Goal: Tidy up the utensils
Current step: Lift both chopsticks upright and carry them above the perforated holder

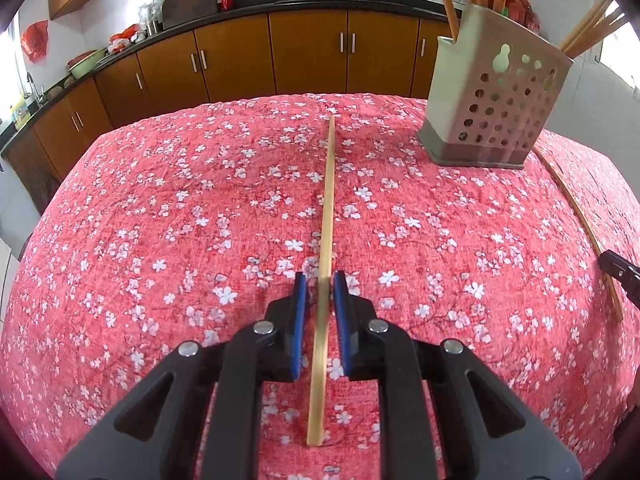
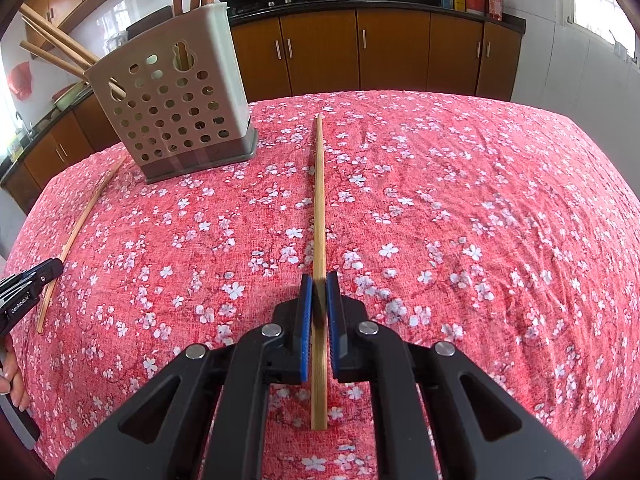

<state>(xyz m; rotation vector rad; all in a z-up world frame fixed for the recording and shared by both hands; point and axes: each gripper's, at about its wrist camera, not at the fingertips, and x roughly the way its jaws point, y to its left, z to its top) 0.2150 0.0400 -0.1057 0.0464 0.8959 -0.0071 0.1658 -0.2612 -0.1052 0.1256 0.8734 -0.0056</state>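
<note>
One pale chopstick [image 1: 326,216] is clamped between the fingers of the left gripper [image 1: 320,292], a second chopstick [image 2: 319,208] between those of the right gripper [image 2: 319,290]. Both are held above the floral-clothed surface [image 1: 160,240]. The perforated holder [image 1: 492,108] stands between them, other chopsticks inside.

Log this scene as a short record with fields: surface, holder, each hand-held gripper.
surface: red floral tablecloth
holder: beige perforated plastic utensil holder, upright, wooden chopsticks inside
left hand-held gripper: shut on a light bamboo chopstick
right hand-held gripper: shut on a darker bamboo chopstick
</note>
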